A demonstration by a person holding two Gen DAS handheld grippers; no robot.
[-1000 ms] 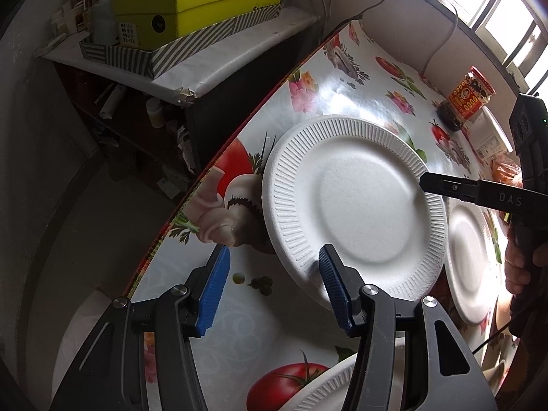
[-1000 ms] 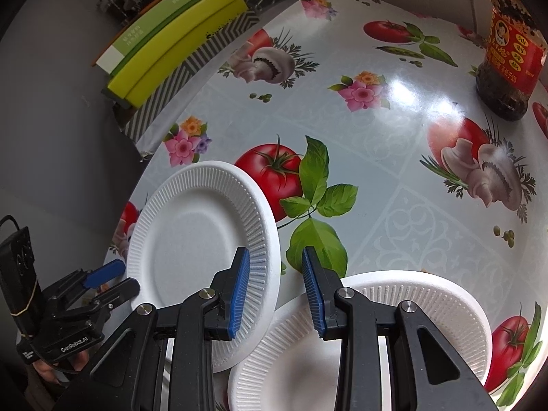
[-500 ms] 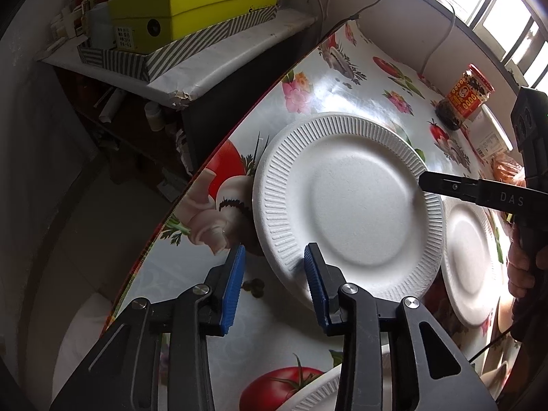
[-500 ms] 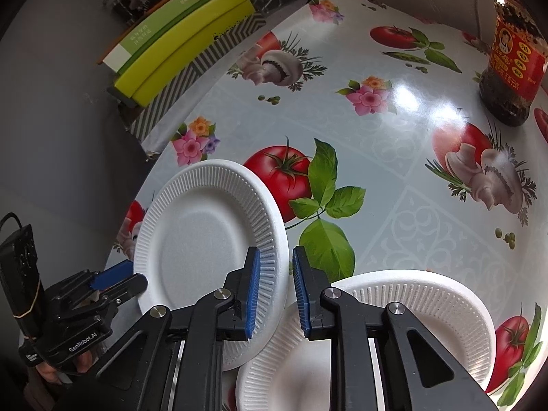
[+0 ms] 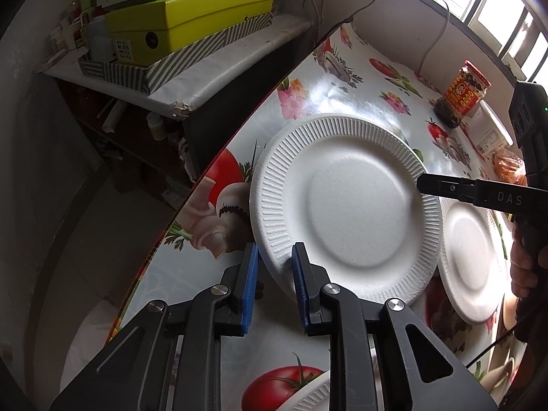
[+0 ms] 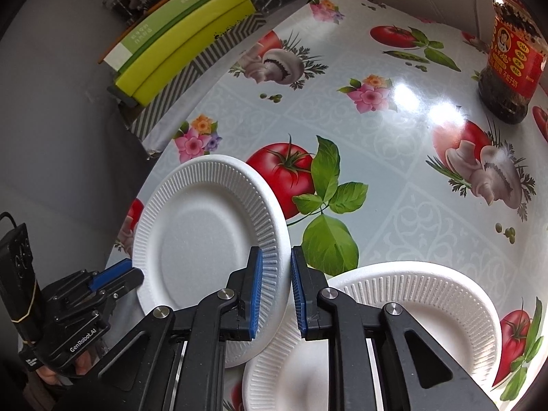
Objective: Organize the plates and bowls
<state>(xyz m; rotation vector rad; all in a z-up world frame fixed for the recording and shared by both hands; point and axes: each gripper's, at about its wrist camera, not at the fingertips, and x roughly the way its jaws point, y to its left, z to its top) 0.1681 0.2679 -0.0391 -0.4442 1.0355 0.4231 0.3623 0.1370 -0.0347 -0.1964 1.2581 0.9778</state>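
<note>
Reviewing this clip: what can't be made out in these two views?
- Left wrist view: bottom plate, mostly hidden behind the left tongs, whose jaws are closing around the gripped plate's rim.
- Right wrist view: flat plate's near part, covered by the right tongs.
- Jar: top lost at the dark lens edge; label text too small.

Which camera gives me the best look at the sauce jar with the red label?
The right wrist view: the jar stands large at the table's far corner, its label print visible. In the left wrist view the jar is whole but small and far off.
</note>
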